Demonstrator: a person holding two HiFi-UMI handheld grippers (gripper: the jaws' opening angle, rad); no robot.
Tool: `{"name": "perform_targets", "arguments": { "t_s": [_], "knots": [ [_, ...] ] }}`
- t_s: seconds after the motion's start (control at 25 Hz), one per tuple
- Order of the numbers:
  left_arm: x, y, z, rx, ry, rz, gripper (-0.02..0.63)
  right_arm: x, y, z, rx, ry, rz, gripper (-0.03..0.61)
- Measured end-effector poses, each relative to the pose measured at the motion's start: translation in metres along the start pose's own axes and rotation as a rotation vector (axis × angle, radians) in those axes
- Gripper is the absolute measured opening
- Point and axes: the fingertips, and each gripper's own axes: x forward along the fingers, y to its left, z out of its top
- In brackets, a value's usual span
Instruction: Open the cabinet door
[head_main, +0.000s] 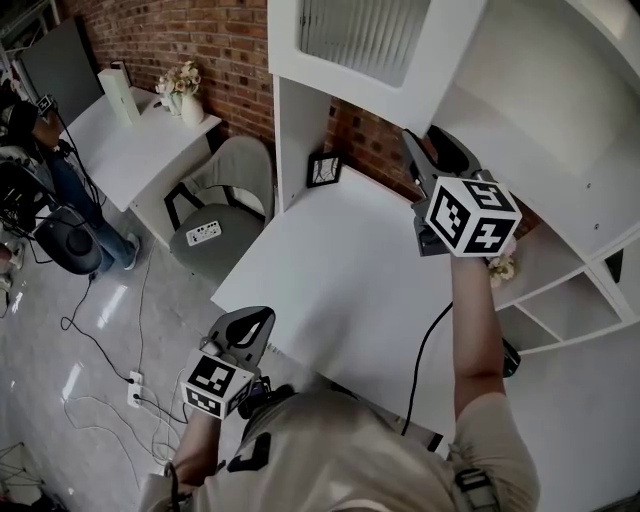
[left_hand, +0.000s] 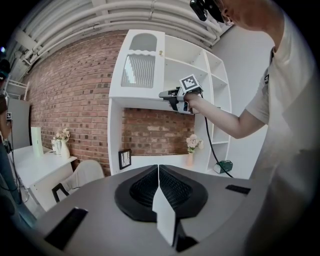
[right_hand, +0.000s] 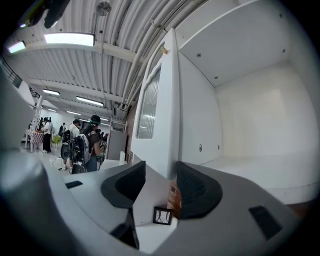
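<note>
Right gripper (right_hand: 161, 174): jaws are standing wide apart, clamping nothing | cabinet door (right_hand: 167, 125): is hanging swung open, its edge rising toward 12 o'clock from that gap | left gripper (head_main: 245, 330): is hovering at 7 o'clock in head view, jaws together, empty

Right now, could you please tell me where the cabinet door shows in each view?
Head view: the cabinet door is at top centre, ribbed pane visible.
Left gripper view: the cabinet door is upper left of centre, pane visible.
Right gripper view: the cabinet door runs up the centre, nearly edge-on.
Shared landmark: the small picture frame, below it in all three.
</note>
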Motion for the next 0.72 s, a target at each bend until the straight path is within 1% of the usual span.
{"name": "perform_targets", "arguments": {
  "t_s": [0.12, 0.36, 0.56, 0.72],
  "knots": [
    [-0.001, 0.0, -0.001, 0.002, 0.004, 0.003, 0.021, -0.004, 0.004, 0.0, 0.025, -0.01, 0.038, 0.189],
    [0.003, -0.004, 0.003, 0.008, 0.003, -0.015, 0.021, -0.014, 0.019, 0.004, 0.082, -0.01, 0.185, 0.189],
    [0.004, -0.01, 0.002, 0.015, 0.005, -0.029, 0.021, -0.025, 0.029, 0.003, 0.055, -0.007, 0.274, 0.189],
    [0.005, -0.011, 0.003, 0.018, 0.005, -0.034, 0.021, -0.031, 0.037, 0.005, 0.078, -0.005, 0.359, 0.189]
  ]
}}
